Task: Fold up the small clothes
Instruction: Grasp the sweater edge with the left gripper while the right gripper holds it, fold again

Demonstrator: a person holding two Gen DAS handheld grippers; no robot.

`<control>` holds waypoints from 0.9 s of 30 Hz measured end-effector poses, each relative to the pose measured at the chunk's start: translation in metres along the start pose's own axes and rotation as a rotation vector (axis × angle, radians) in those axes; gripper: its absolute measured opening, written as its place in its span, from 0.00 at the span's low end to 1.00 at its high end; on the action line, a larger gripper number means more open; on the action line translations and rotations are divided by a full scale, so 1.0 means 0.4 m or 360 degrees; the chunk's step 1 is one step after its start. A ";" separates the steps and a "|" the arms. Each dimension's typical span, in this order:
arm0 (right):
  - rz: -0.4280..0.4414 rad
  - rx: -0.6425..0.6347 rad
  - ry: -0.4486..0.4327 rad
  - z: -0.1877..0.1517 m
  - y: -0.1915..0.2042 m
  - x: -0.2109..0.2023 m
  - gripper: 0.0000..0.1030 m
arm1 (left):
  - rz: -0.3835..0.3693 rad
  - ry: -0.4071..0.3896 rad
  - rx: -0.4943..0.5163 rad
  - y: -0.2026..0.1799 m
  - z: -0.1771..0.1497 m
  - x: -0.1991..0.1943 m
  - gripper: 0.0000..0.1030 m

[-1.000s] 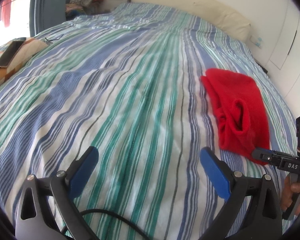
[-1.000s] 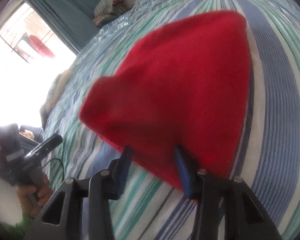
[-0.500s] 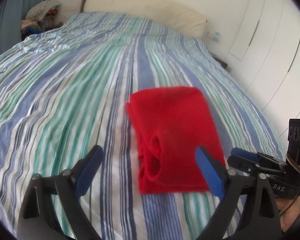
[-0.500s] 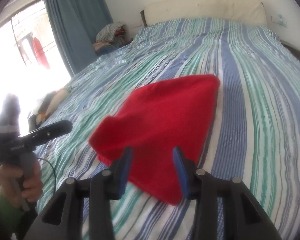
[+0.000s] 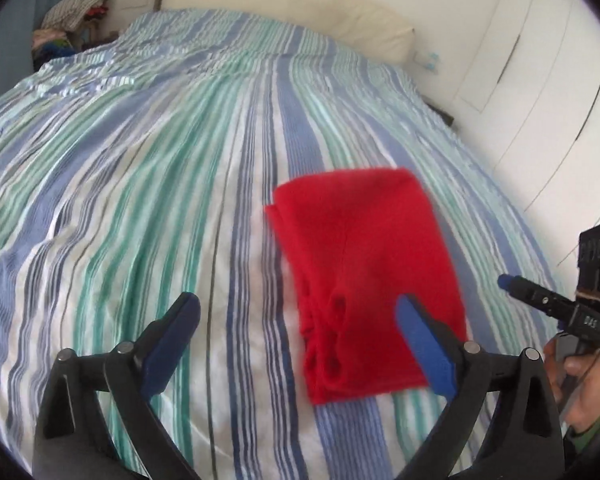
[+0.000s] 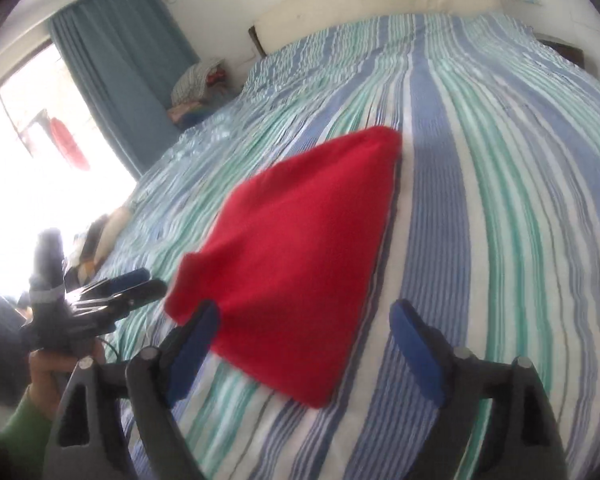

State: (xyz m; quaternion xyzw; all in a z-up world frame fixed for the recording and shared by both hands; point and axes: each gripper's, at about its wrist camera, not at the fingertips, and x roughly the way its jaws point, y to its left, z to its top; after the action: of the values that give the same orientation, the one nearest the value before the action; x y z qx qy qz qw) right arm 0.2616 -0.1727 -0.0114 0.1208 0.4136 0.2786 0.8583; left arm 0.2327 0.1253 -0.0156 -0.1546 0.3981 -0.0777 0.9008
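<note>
I read this as the end of a fold: the red garment (image 5: 364, 276) lies flat on the striped bed (image 5: 140, 184) as a compact, doubled-over rectangle, its layered open edges facing my left gripper (image 5: 300, 344). In the left wrist view it sits at about four o'clock from the middle of the frame; in the right wrist view it lies dead centre, running off toward twelve o'clock. My left jaws stand wide apart with nothing between them, having just been spreading again. My right gripper (image 6: 306, 338) has just been opening too; its jaws are spread with only the near corner of the cloth lying below and beyond them, not pinched. Next, I judge, comes either one more fold, gripping the near edge, or lifting the bundle aside.
</note>
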 end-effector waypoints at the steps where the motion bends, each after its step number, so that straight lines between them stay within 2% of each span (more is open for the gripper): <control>1: 0.0003 0.0050 -0.0008 0.029 -0.020 0.004 0.84 | -0.0061 0.0055 -0.0050 0.011 0.029 0.033 0.99; 2: 0.0018 0.0105 -0.0011 0.056 -0.044 0.016 0.84 | -0.0113 0.0143 -0.0079 0.020 0.048 0.080 0.99; 5: 0.0119 0.0287 0.0082 0.118 -0.109 0.107 0.84 | -0.0121 0.0352 -0.0137 0.022 0.062 0.225 0.98; 8: 0.0253 0.0478 0.0167 0.130 -0.149 0.225 0.84 | -0.0119 0.0403 -0.0119 -0.003 0.043 0.310 0.96; 9: 0.0281 0.0524 0.0214 0.125 -0.152 0.269 0.80 | -0.0101 0.0375 -0.0075 -0.018 0.036 0.318 0.83; 10: 0.0276 0.0512 0.0241 0.119 -0.141 0.303 0.64 | -0.0116 0.0358 -0.0030 -0.035 0.031 0.321 0.46; 11: 0.0219 0.0417 0.0248 0.115 -0.115 0.322 0.55 | -0.0165 0.0376 -0.0027 -0.049 0.025 0.323 0.31; 13: 0.0019 0.0172 0.0198 0.113 -0.043 0.315 0.39 | -0.0131 0.0313 -0.0021 -0.065 0.032 0.290 0.22; 15: -0.0088 0.0004 0.0101 0.120 0.020 0.272 0.34 | -0.0132 0.0229 0.0037 -0.087 0.042 0.237 0.21; 18: -0.0122 -0.0219 -0.0054 0.144 0.107 0.183 0.32 | -0.0176 0.0071 0.0090 -0.118 0.084 0.137 0.21; 21: -0.0105 -0.0378 -0.0238 0.190 0.185 0.084 0.32 | -0.0217 -0.0102 0.0143 -0.149 0.152 0.036 0.21; 24: -0.0052 -0.0421 -0.0357 0.264 0.227 0.017 0.32 | -0.0227 -0.0172 0.0177 -0.164 0.208 -0.016 0.22; 26: -0.0014 -0.0399 -0.0361 0.301 0.227 0.006 0.33 | -0.0168 -0.0121 0.0198 -0.158 0.222 0.011 0.36; 27: 0.0000 -0.0374 -0.0328 0.314 0.215 0.015 0.37 | -0.0113 -0.0072 0.0195 -0.146 0.216 0.040 0.55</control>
State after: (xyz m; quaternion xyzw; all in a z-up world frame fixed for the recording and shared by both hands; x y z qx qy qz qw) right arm 0.3297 -0.0962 0.1013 0.0477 0.2879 0.3113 0.9044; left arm 0.3064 0.0848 0.0481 -0.1149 0.3664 -0.1305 0.9140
